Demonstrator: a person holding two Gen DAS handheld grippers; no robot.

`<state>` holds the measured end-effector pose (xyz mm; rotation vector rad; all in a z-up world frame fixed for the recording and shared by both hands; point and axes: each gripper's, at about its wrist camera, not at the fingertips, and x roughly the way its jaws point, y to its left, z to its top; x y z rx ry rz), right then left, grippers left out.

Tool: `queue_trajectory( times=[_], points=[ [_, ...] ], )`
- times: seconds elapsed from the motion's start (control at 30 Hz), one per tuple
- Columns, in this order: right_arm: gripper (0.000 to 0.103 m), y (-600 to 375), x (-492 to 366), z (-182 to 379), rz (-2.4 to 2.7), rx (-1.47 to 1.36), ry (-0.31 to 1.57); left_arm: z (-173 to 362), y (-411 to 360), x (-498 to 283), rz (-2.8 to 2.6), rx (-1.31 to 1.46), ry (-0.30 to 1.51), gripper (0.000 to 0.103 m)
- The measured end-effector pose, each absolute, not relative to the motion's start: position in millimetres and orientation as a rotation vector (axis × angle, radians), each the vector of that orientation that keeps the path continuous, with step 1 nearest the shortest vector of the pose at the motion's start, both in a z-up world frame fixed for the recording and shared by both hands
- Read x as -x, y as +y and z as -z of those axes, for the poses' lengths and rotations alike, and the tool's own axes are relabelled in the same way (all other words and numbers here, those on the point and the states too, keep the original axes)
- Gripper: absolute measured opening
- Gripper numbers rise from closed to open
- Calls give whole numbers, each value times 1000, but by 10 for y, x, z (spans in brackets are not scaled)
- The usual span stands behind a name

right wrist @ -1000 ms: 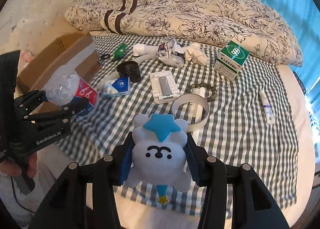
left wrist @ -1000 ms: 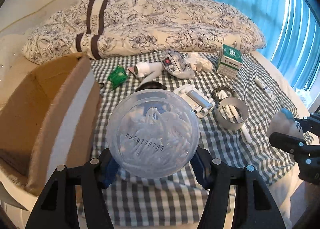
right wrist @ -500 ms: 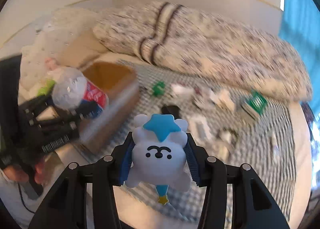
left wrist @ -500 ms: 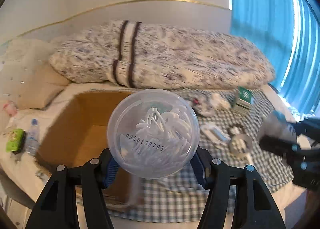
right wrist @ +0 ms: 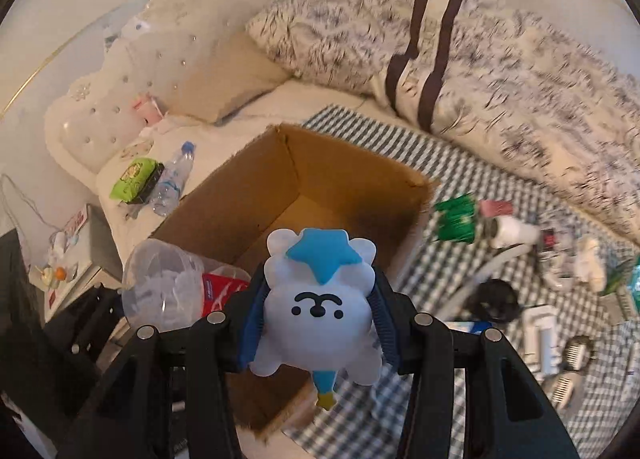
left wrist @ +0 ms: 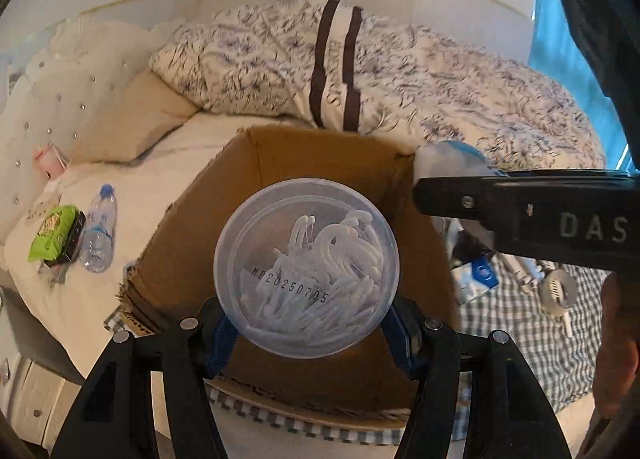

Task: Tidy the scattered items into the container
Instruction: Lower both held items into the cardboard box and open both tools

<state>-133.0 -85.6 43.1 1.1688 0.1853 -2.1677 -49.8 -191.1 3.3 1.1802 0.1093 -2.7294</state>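
A: Left hand-held gripper [left wrist: 306, 323]: we see it clamped on the clear round tub [left wrist: 306, 267], blue pads on both sides, date code facing the lens. White plastic picks inside. It sits centre frame, over the open cardboard box [left wrist: 280, 155].

B: Right hand-held gripper [right wrist: 318, 323]?

A: Clamped on the white plush toy [right wrist: 318, 319] with the blue star on its head, lower centre of the right wrist view. The box [right wrist: 320, 179] is right behind it, open top, brown inside; we see nothing lying in the part that shows.

B: Where do the two sit relative to each other?

A: In the left view the right one comes in from the right edge, its toy [left wrist: 448, 159] at the box's far right corner. In the right view the tub [right wrist: 168, 283], red label showing, is lower left, at the box's near left edge.

B: Loose stuff?

A: On the checked cloth [right wrist: 460, 187] at the right: green packet [right wrist: 456, 219], white tube [right wrist: 514, 233], black round thing [right wrist: 496, 297], more small things too blurred to name. Water bottle [right wrist: 172, 179] and green snack pack [right wrist: 134, 179] on the white sheet, left of the box.
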Motion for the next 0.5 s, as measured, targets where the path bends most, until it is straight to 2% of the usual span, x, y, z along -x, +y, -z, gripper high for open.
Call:
queue_trajectory(
  times=[0.07,0.1,0.13,0.17,0.27,0.5],
  points=[
    [58,-926,1387,-359,2167,-1182,186,55,-1979,547,2717,-1197,142,66],
    [81,-920,1409,-335,2179,-1188,178,70,-1984,532,2718,-1203,146,67],
    [95,-906,1445,-321,2194,-1195,159,94,-1979,555,2716,-1211,148,73],
    [95,-871,1482,-329,2197,-1191,119,93,-1974,567,2717,-1201,143,80],
    [95,-756,1564,-422,2188,-1176,7,20,-1957,530,2736,-1159,117,87],
    [95,-158,1410,-700,2299,-1110,-51,-239,-1745,429,2773,-1093,83,89]
  ],
)
